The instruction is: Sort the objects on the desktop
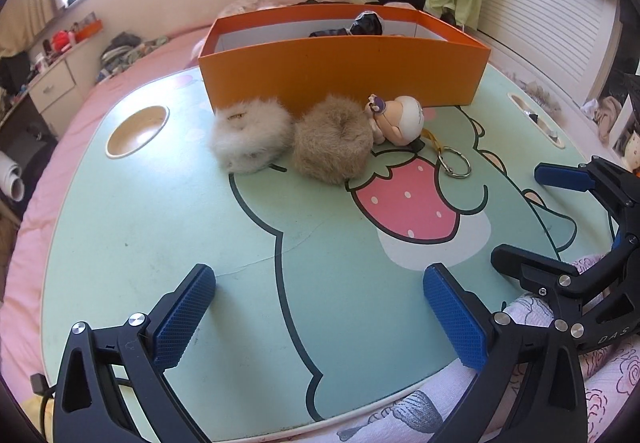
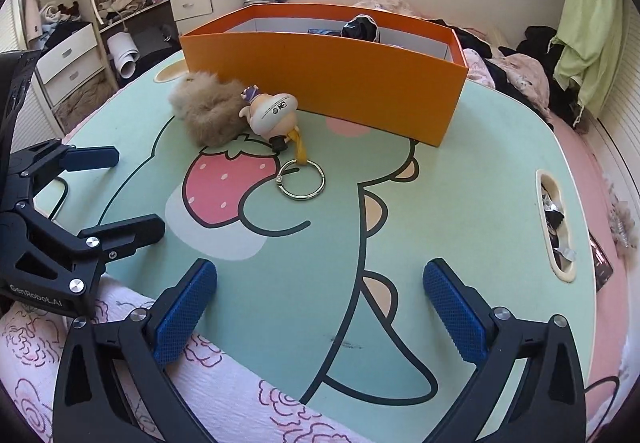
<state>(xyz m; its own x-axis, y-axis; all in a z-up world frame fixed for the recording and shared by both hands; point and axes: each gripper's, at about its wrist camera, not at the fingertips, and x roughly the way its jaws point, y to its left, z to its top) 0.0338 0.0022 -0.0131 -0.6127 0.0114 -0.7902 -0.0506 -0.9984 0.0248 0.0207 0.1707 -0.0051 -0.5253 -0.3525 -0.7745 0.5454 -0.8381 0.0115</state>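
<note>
We held the left gripper [image 1: 320, 317] low over the near edge of the lap table [image 1: 160, 243], its blue pads spread wide with nothing between them. In the left wrist view, going left to right across the middle of the frame, lay the white fluffy scrunchie [image 1: 250, 139], then the tan fluffy scrunchie [image 1: 332, 141] touching it, then the doll keychain [image 1: 400, 119] leaning against the tan one, its metal ring [image 1: 454, 163] trailing toward the lower right. All three sat just in front of the orange box [image 1: 344, 71], which already held something dark.

The right gripper [image 2: 320, 317] hung likewise spread and empty at the bottom of its own view, with the keychain in the upper left centre and the box behind it.

We judged the sorting still ahead: each item had to go over the box wall. For the scrunchies, we thought it best to close on the outer edge of the fur ring, taking the white one first with the left side since it stood clear of its neighbours on that flank. The keychain looked easiest gripped by the doll's body, letting the ring dangle, lest it snag the tan fur.
</note>
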